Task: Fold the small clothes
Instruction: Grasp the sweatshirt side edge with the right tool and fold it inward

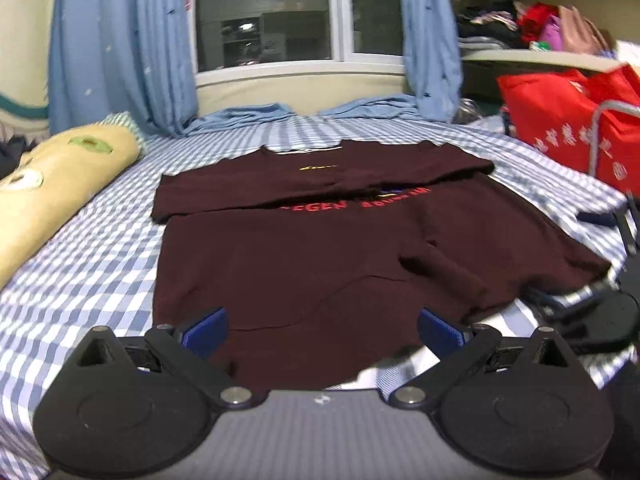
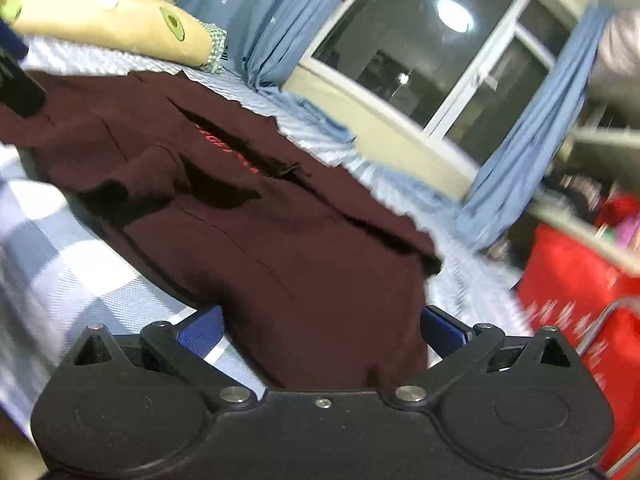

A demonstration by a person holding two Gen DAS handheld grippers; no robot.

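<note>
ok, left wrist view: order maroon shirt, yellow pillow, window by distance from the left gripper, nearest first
1. maroon shirt: its hem lies between the open fingers of the left gripper.
2. yellow pillow: left, mid-bed.
3. window: straight ahead, beyond the bed.

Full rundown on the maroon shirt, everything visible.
The dark maroon knit shirt lies flat on the blue-and-white checked bedsheet, looking soft and matte. Its far part is folded back over the body as a band that partly covers red printed lettering; a small yellow mark shows on the band. A fabric fold bunches right of centre. The near hem sits between the open blue pads of the left hand-held gripper; the right hand-held gripper, also open, straddles its right edge. Neither clamps it.
</note>
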